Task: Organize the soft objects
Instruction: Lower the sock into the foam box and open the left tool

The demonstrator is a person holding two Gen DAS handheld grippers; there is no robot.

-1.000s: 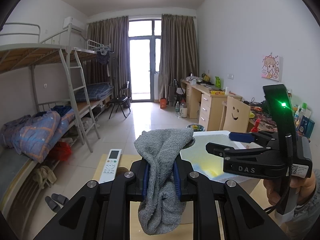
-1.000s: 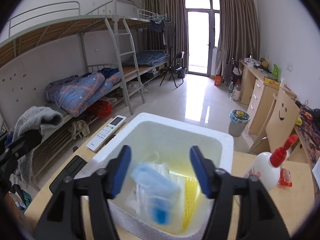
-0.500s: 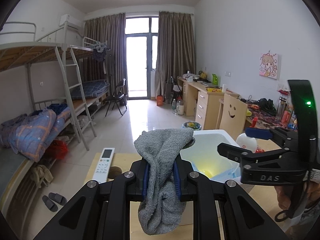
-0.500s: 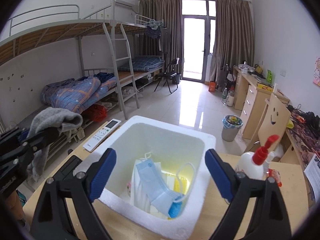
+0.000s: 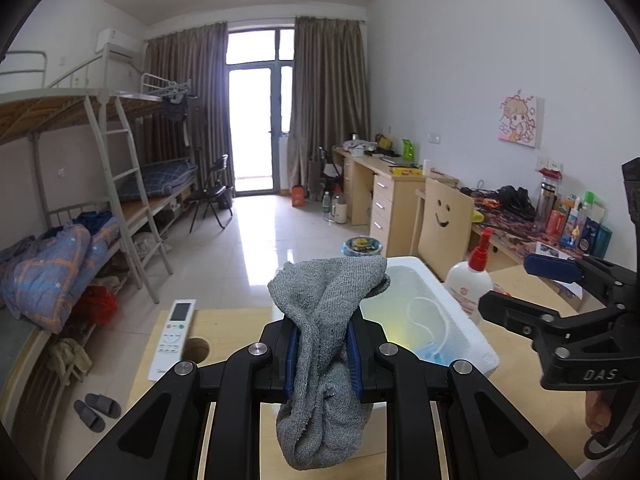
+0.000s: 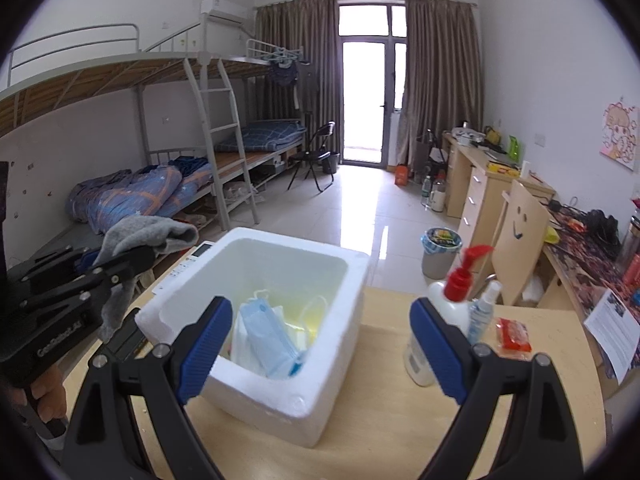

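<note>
Gray sock [image 5: 326, 332] is pinched in the left gripper [image 5: 323, 354], bunched up between the blue pads with the toe flopping over the top and the rest hanging below, held up off the tabletop [image 5: 236, 322]. From the right wrist view it sits at about 9 o'clock of the white foam box [image 6: 280, 396], off to the side rather than over the opening.

Right gripper [image 6: 322, 350] is spread wide with nothing in it, hovering at the near edge of the box. Inside the box there's a blue face mask [image 6: 270, 338] lying on some white and yellow stuff I can't make out.

Around the box: a white remote [image 5: 173, 340] at roughly 10 o'clock in the left wrist view, next to a round hole in the tabletop. At 3 o'clock of the box in the right wrist view, a white bottle with a red pump [image 6: 448, 320], a small clear spray bottle [image 6: 482, 312] just beside it, and a red packet [image 6: 514, 334] beyond that.

Readable text: "DAS" on the right gripper body in the left wrist view. The bottle's red label and the left gripper's lettering are too small to read.
</note>
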